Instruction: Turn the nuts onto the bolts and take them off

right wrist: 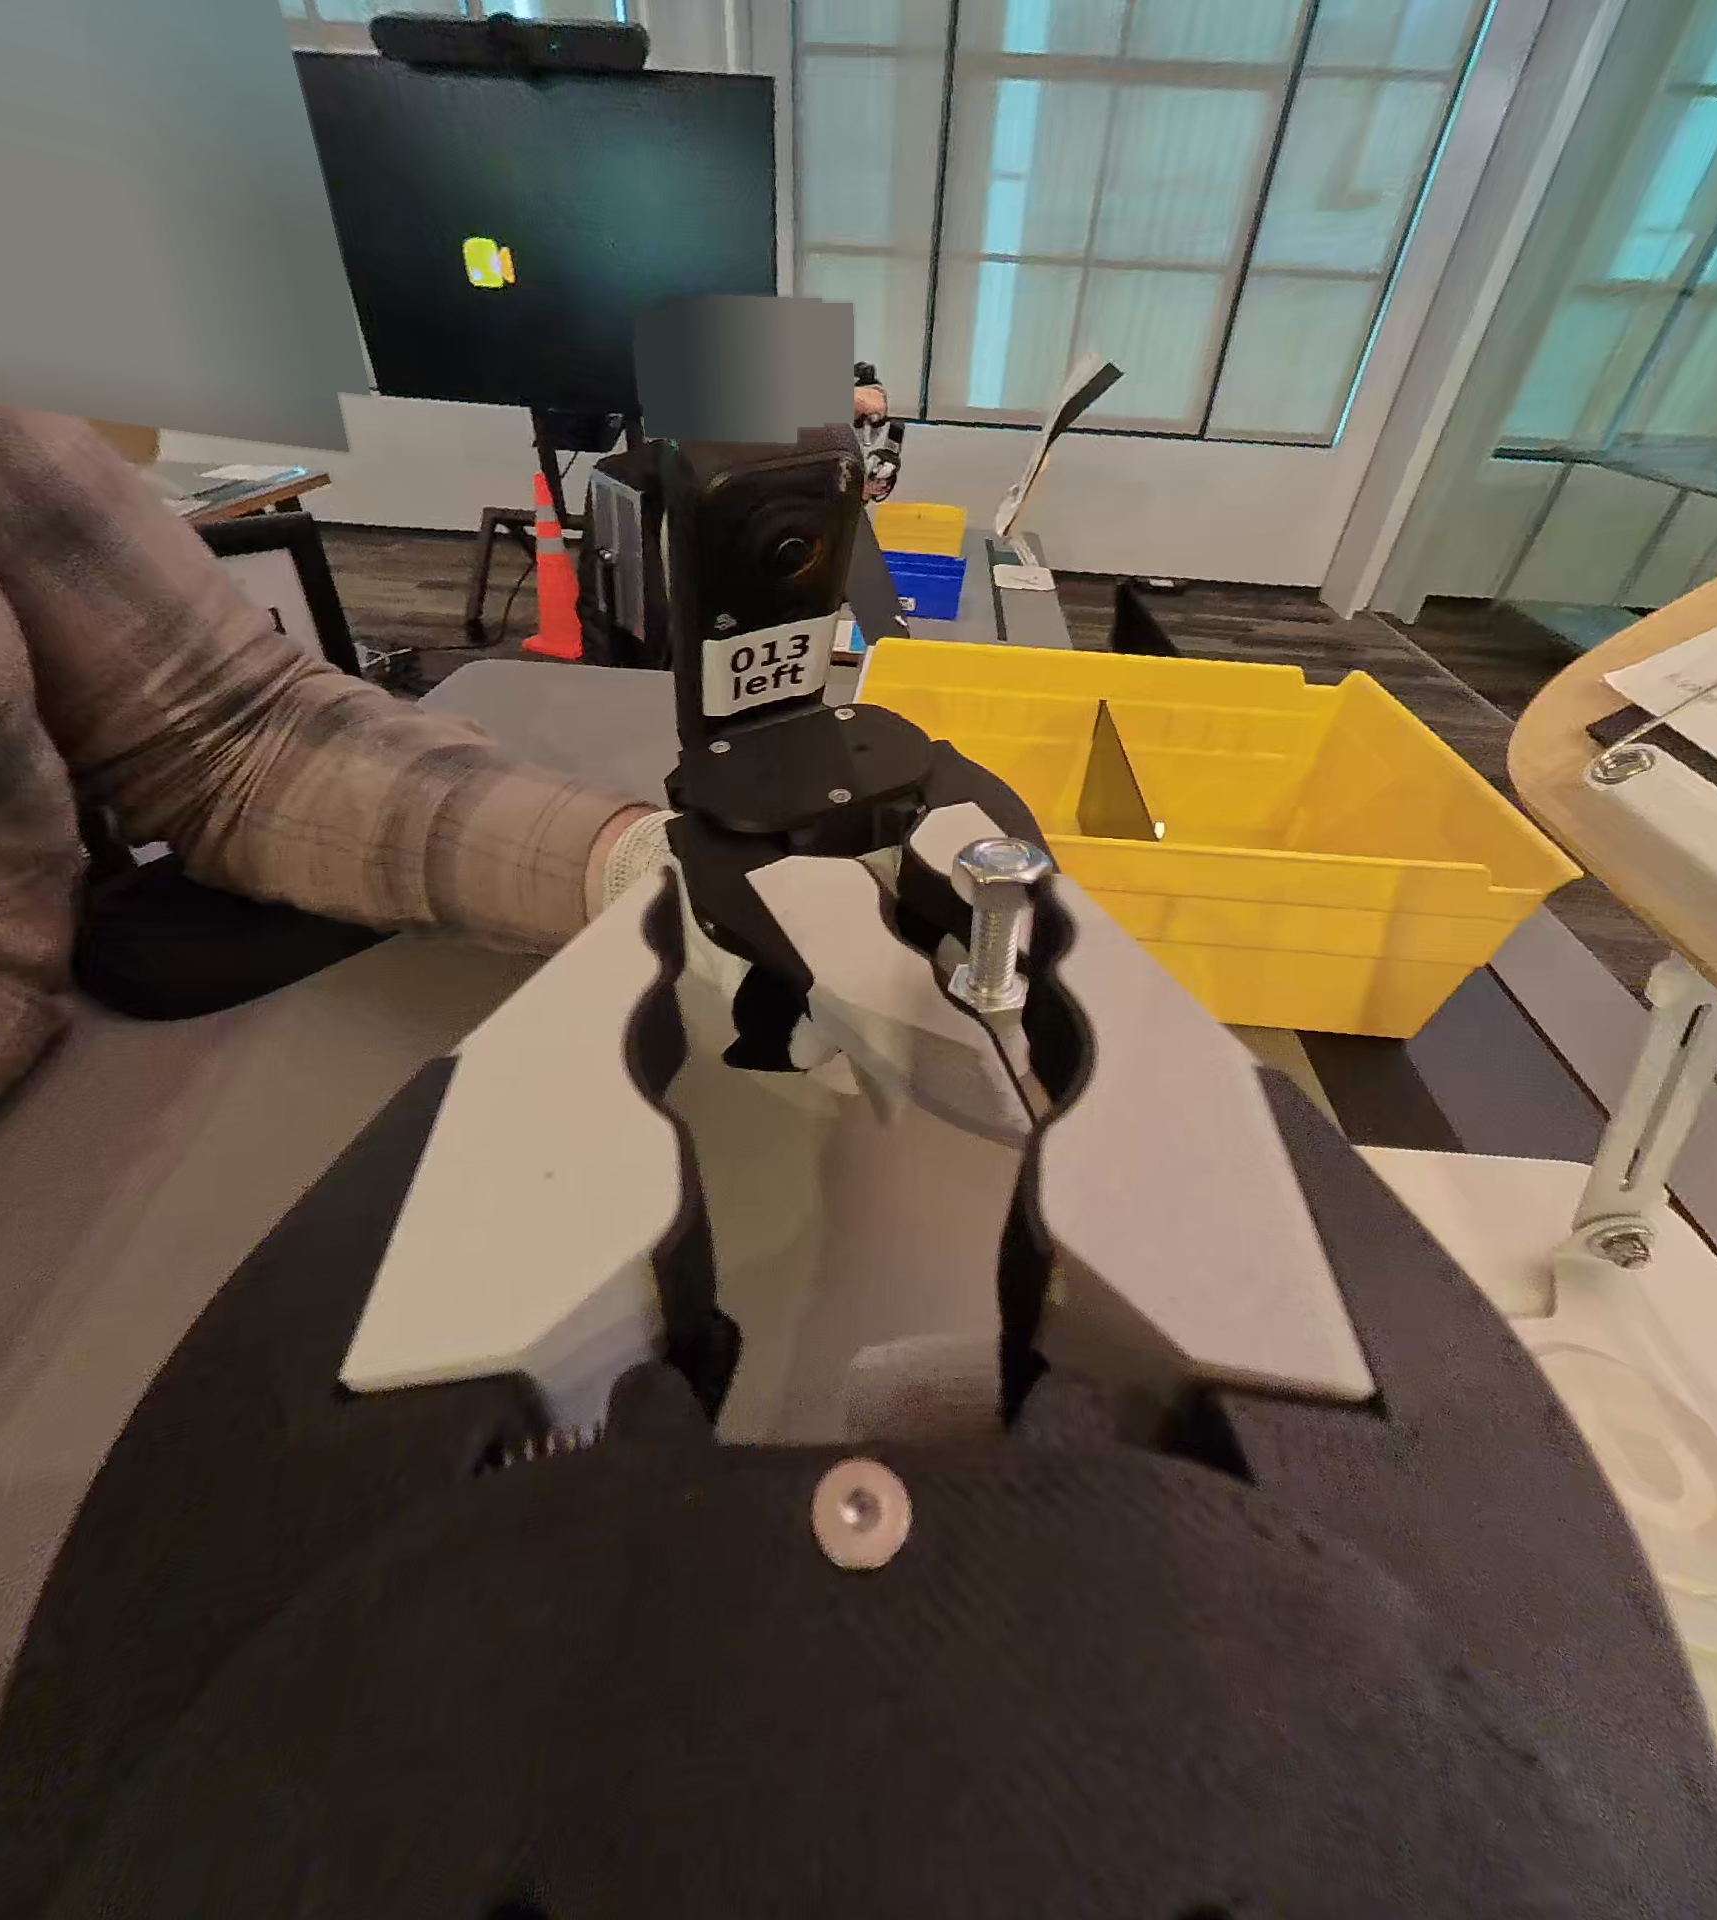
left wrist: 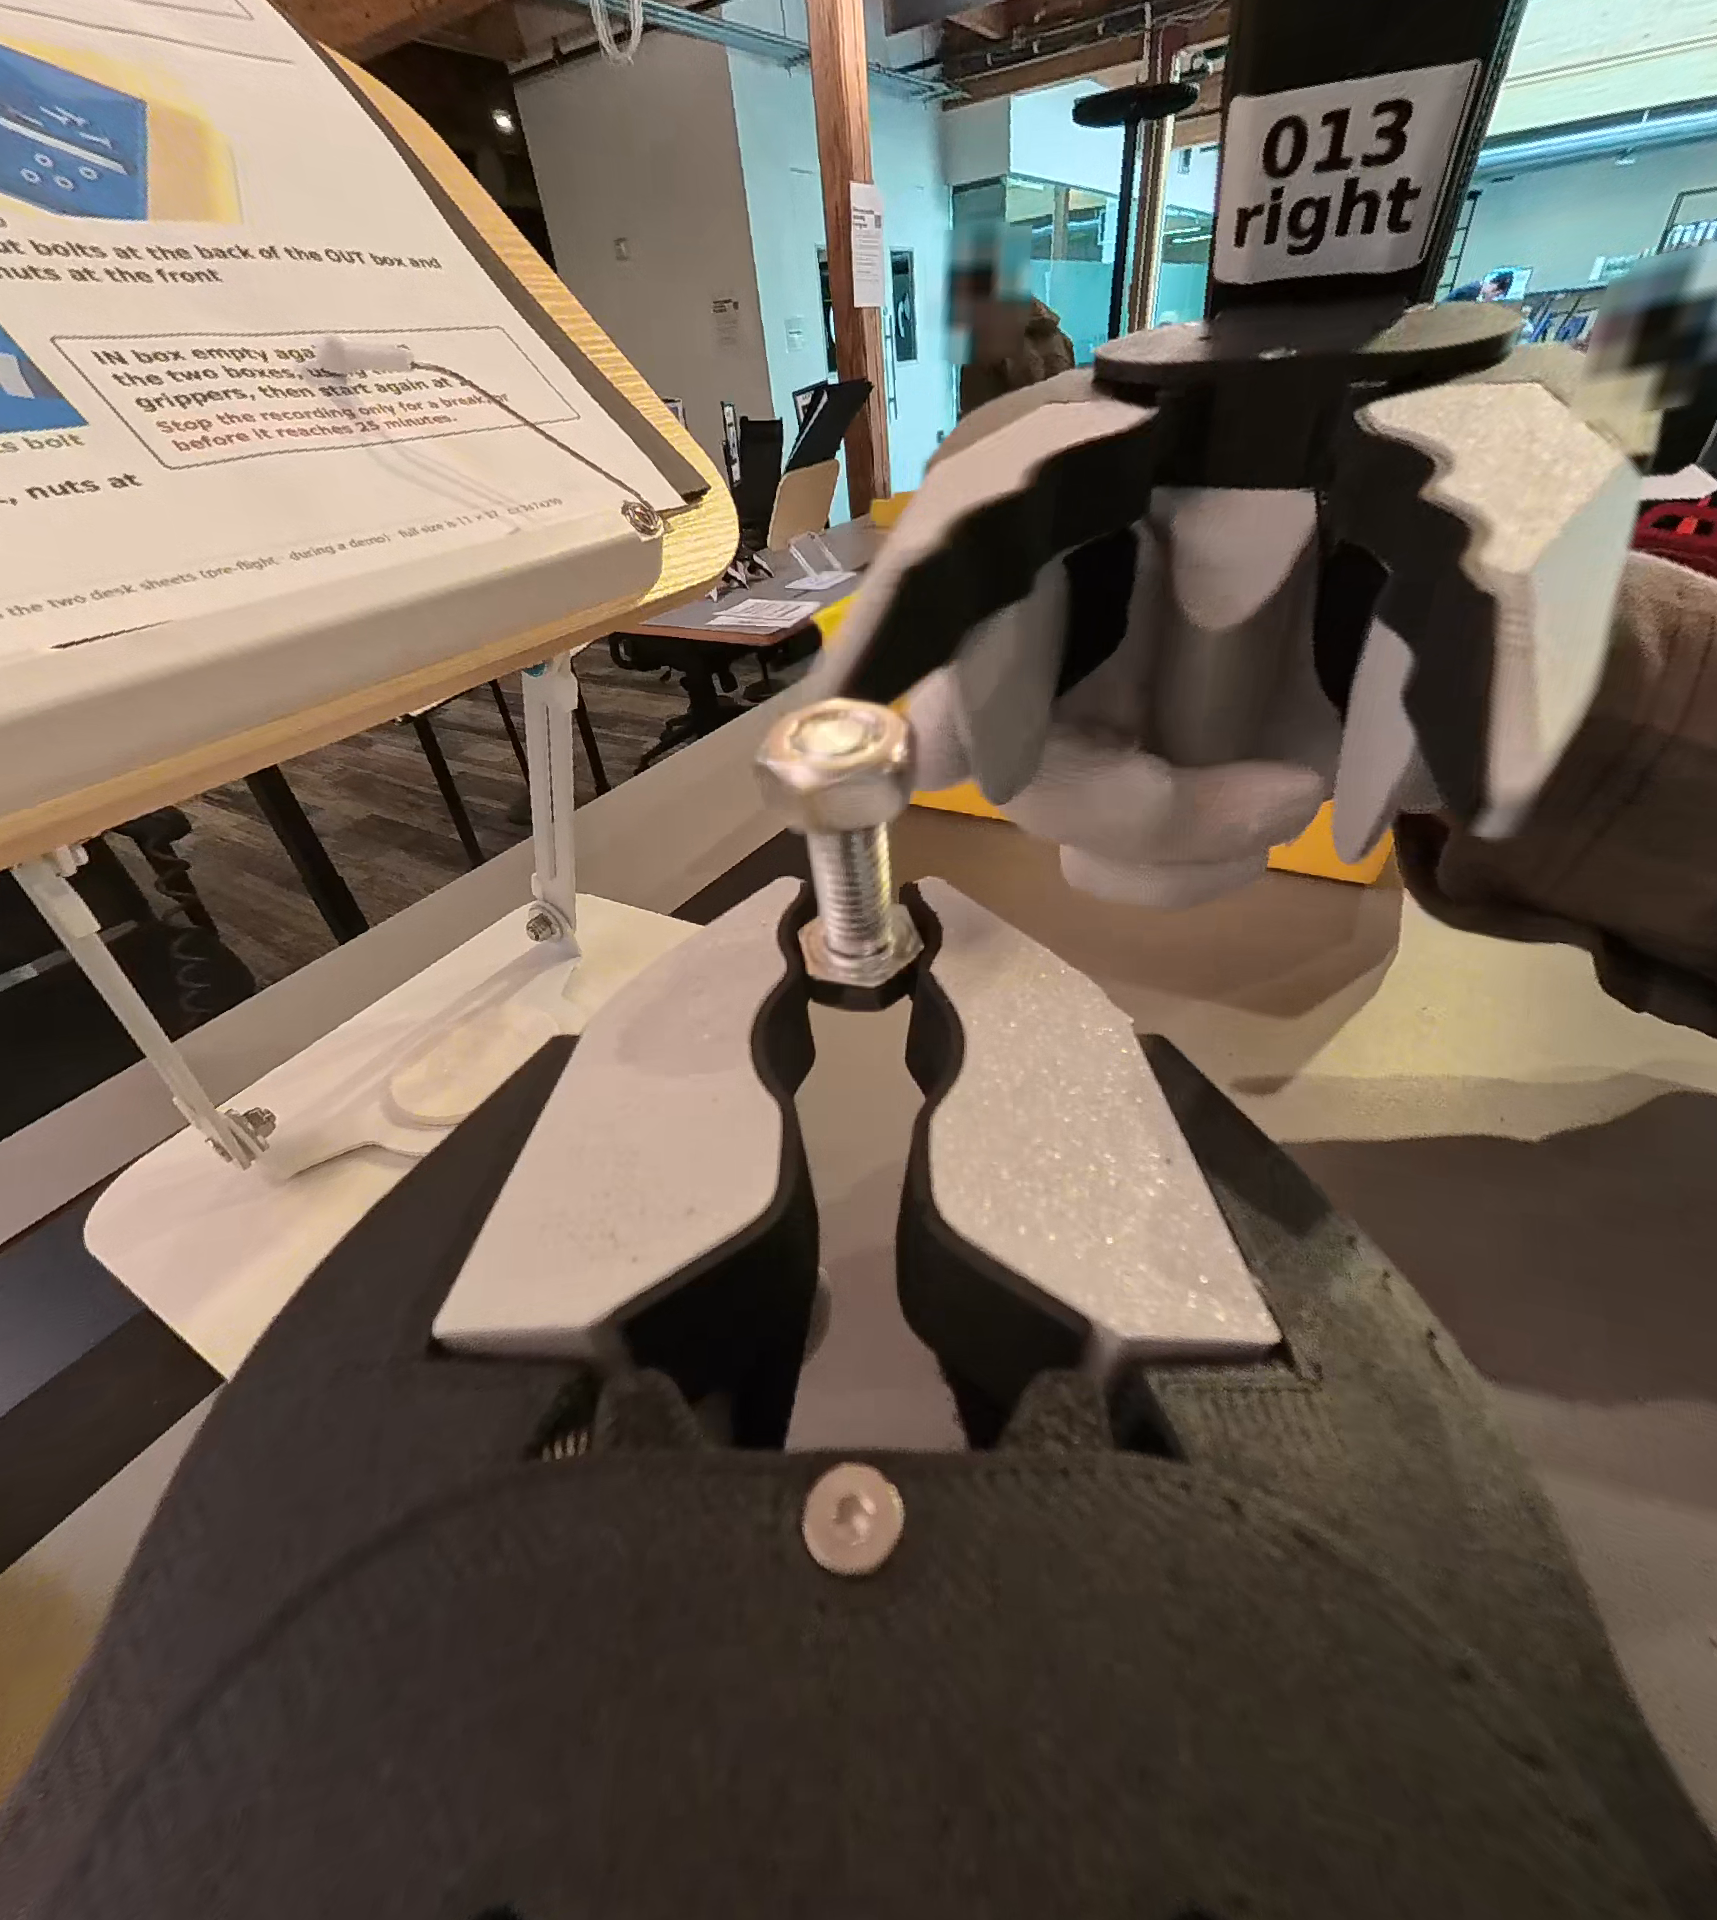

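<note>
The left gripper (left wrist: 859,961) is clenched on a silver nut (left wrist: 859,954) at its fingertips, with the bolt (left wrist: 838,821) standing upright through it, hex head on top, above the grey tabletop (left wrist: 1560,1351). Just beyond, the right gripper (right wrist: 854,925) is spread wide and grasps nothing, one fingertip (left wrist: 875,675) just beside the bolt head. Farther off sit a yellow bin (right wrist: 1249,862) with a divider and a tilted instruction stand (left wrist: 314,582).

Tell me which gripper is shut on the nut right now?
The left gripper: its fingertips pinch the nut at the bolt's lower end. The right gripper is open, holding nothing.
</note>
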### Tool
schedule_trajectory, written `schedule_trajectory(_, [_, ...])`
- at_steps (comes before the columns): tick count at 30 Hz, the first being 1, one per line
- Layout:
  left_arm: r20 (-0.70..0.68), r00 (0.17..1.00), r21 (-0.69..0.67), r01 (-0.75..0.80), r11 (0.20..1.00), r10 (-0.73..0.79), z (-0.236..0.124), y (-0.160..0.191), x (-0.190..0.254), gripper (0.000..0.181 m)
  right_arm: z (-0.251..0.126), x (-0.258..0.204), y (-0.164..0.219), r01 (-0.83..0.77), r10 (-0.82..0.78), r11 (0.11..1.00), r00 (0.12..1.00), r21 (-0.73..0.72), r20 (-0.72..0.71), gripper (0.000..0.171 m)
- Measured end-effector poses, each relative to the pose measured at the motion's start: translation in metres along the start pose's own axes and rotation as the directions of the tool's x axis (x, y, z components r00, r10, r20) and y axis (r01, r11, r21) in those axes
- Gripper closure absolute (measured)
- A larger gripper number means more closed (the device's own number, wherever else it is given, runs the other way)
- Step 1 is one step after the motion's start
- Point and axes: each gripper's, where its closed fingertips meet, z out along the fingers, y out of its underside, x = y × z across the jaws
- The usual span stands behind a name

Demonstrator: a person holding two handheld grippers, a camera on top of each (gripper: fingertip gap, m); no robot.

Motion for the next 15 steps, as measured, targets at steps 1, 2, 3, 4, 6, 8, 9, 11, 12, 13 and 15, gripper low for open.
schedule_trajectory(1, [0.006,1.0,-0.001,0.0,1.0,0.0,0.0,0.0,-0.001,0.167,-0.004,-0.01,-0.001,0.001,-0.001,1.0,0.998,0.0,0.066,0.138])
schedule_trajectory(2, [0.007,1.0,0.0,0.004,1.0,-0.004,-0.001,0.0,-0.002,0.167,-0.008,-0.023,-0.004,-0.004,0.002,1.0,0.989,0.016,0.145,0.162])
schedule_trajectory(3, [0.006,1.0,0.006,0.005,1.0,-0.005,-0.001,-0.001,-0.002,0.167,-0.01,-0.02,-0.007,-0.004,0.0,0.999,0.991,0.032,0.13,0.162])
schedule_trajectory(4, [0.005,1.0,0.009,0.005,1.0,-0.005,-0.002,-0.002,-0.002,0.167,-0.011,-0.013,-0.007,-0.006,0.004,1.0,0.996,0.026,0.091,0.155])
schedule_trajectory(6, [0.001,1.0,0.005,0.0,1.0,0.0,-0.001,-0.002,-0.001,0.167,-0.009,-0.001,-0.008,-0.011,0.011,0.999,1.0,0.038,0.02,0.129])
schedule_trajectory(8, [-0.001,1.0,0.0,-0.004,1.0,0.004,0.0,-0.001,0.0,0.167,-0.005,0.009,-0.006,-0.009,0.011,0.999,0.999,0.032,-0.043,0.1])
schedule_trajectory(9, [-0.002,1.0,0.0,-0.002,1.0,0.002,0.0,0.0,0.001,0.167,-0.003,0.008,-0.003,-0.009,0.009,1.0,0.999,0.02,-0.043,0.098])
schedule_trajectory(11, [-0.002,1.0,-0.003,-0.004,1.0,0.004,0.0,0.0,0.001,0.167,0.0,0.007,0.0,-0.005,0.005,1.0,0.999,0.006,-0.037,0.098])
schedule_trajectory(12, [0.0,1.0,-0.004,-0.003,1.0,0.003,0.0,0.0,0.0,0.167,0.001,0.005,0.001,-0.003,0.003,1.0,1.0,-0.001,-0.026,0.102])
schedule_trajectory(13, [-0.002,1.0,-0.003,-0.002,1.0,0.002,0.0,0.0,0.0,0.167,0.0,0.002,0.002,-0.002,0.002,1.0,1.0,-0.011,-0.006,0.109])
schedule_trajectory(15, [0.001,1.0,-0.005,0.002,1.0,-0.002,0.0,0.0,-0.001,0.167,-0.006,-0.021,0.005,-0.005,0.009,1.0,0.99,-0.031,0.142,0.164])
